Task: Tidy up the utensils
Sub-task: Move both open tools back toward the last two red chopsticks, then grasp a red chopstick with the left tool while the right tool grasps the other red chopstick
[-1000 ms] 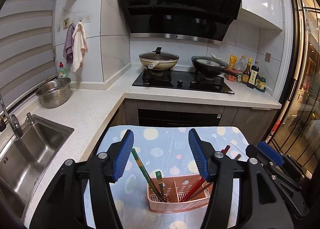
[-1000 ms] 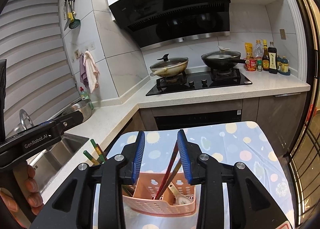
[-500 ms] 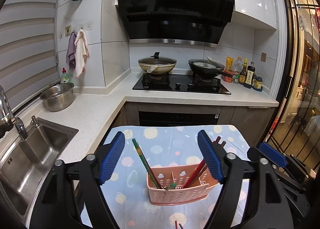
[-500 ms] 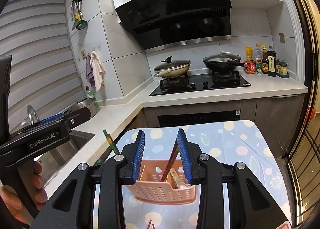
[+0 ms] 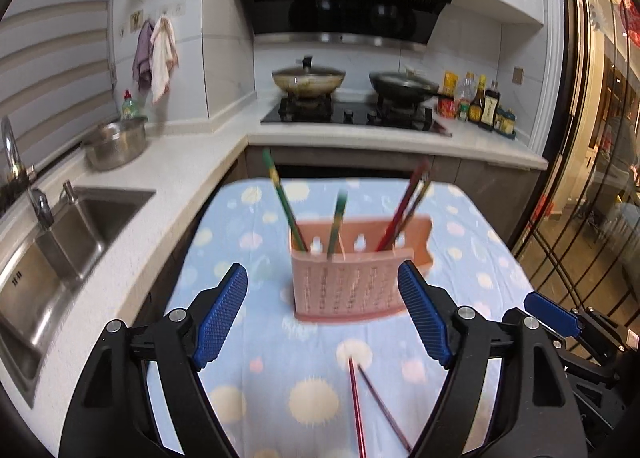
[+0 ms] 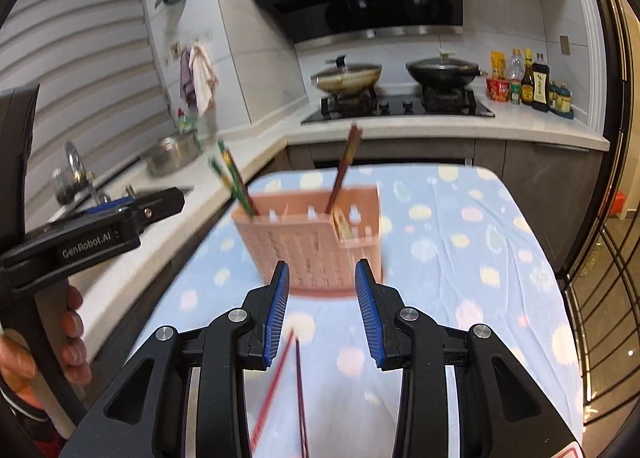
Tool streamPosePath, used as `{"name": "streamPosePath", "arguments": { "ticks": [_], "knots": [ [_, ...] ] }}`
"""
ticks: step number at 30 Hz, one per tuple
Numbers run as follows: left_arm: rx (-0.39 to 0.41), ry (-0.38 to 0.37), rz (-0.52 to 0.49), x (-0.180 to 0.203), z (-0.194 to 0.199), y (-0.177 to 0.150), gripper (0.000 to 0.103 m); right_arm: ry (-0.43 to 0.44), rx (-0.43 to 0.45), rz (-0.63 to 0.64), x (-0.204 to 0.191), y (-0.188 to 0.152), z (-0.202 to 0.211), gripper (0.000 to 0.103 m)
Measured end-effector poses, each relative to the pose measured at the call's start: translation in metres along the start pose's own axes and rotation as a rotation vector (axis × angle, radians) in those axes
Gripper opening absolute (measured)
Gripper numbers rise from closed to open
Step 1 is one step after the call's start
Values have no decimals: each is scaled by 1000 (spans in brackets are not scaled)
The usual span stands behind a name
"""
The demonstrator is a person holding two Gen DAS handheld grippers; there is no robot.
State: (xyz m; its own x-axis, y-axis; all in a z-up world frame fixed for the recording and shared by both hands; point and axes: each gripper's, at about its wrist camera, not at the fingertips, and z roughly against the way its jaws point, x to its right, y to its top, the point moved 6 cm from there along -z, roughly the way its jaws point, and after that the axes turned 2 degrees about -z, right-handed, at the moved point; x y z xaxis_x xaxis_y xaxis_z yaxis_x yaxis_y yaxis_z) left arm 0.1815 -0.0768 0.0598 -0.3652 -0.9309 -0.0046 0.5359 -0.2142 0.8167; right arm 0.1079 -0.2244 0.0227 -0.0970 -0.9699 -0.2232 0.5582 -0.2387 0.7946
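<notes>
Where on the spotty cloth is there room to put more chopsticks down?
Bare cloth lies right of the pink basket, up to the cloth's edge. There is also room left of the basket. In front it's crowded: two red chopsticks lie there, between both sets of jaws.

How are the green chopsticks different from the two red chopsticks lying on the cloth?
The green chopsticks stand leaning in the pink utensil basket; the loose red chopsticks lie flat on the spotted cloth in front of it. The green chopsticks sit in the basket's left end, tips apart; the loose red chopsticks meet at one end and spread. Both are thin pairs of sticks.
</notes>
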Motion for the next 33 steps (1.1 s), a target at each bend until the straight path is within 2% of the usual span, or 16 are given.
{"name": "streamPosePath", "arguments": {
  "ticks": [9, 15, 22, 28, 33],
  "knots": [
    [-217, -13, -14, 6, -11, -108, 74, 8, -241, 69, -3, -118, 1, 34],
    [-334, -34, -21, 12, -14, -165, 74, 36, -354, 96, -8, -165, -3, 34],
    [-414, -53, -40, 24, -14, -206, 74, 66, -437, 104, -15, -193, -12, 32],
    [-449, -63, -59, 31, -15, -220, 74, 57, -472, 131, -16, -203, -17, 29],
    [-473, -72, -72, 36, -17, -229, 74, 56, -495, 118, -14, -207, -21, 20]
  ]
}}
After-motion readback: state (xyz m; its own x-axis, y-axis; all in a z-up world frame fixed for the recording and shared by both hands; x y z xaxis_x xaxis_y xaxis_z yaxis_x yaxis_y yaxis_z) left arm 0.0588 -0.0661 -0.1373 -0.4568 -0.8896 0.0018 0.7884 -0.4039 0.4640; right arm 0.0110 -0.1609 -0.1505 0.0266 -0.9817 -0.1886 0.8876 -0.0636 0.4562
